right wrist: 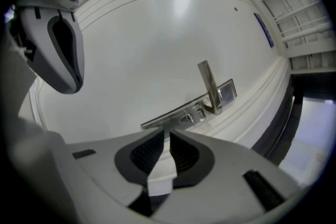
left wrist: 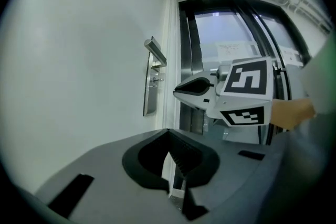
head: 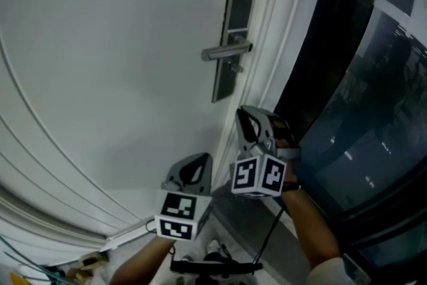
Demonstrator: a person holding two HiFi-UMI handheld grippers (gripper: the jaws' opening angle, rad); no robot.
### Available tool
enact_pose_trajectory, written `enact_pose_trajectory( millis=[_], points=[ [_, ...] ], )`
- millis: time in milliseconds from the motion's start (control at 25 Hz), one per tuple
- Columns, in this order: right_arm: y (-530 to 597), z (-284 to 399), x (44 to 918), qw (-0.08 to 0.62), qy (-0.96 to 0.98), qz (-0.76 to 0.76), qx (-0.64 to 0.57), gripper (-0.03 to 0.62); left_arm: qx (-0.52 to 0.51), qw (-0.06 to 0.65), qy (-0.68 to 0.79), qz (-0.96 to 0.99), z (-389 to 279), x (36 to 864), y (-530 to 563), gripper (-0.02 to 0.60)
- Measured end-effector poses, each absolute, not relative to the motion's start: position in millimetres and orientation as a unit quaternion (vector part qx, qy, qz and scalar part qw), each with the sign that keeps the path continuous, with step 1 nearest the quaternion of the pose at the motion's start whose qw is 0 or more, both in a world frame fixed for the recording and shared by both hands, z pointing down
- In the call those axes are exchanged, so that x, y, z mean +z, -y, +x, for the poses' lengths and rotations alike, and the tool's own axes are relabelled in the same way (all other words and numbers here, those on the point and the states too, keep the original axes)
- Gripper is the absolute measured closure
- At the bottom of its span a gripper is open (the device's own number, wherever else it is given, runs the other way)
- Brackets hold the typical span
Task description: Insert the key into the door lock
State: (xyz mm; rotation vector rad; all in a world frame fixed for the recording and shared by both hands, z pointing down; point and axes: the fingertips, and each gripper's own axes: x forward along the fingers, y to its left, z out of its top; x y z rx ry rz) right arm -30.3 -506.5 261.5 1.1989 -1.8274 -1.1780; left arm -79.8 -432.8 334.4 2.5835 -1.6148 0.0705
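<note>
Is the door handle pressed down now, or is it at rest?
At rest: the door handle lies square to its lock plate, and nothing touches it.

Head view looks steeply down the door point(head: 100, 43); both gripper views face its handle point(head: 227, 51) nearby.

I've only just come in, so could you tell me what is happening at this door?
A person faces a white door with a two-jaw gripper in each hand. The left gripper and the right gripper are both held short of the lock plate, jaws together with nothing between them. A small piece juts from the plate under the lever handle; it may be the key, but it is too small to tell.
</note>
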Motion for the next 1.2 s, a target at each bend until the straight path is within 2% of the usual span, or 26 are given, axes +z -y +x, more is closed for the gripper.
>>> enact_pose_trajectory(
  millis=[400,760,1200],
  points=[
    [433,-33,298,0.284,0.763,0.493,-0.308,0.56,0.013,0.055,0.513,0.857,-83,341,394,0.578],
    [384,-22,316,0.195,0.824,0.508,-0.158,0.565,0.016,0.06,0.507,0.86,-69,348,371,0.578],
    [326,23,327,0.108,0.854,0.506,-0.05,0.585,0.03,0.057,0.507,0.86,-14,354,326,0.578]
  ],
)
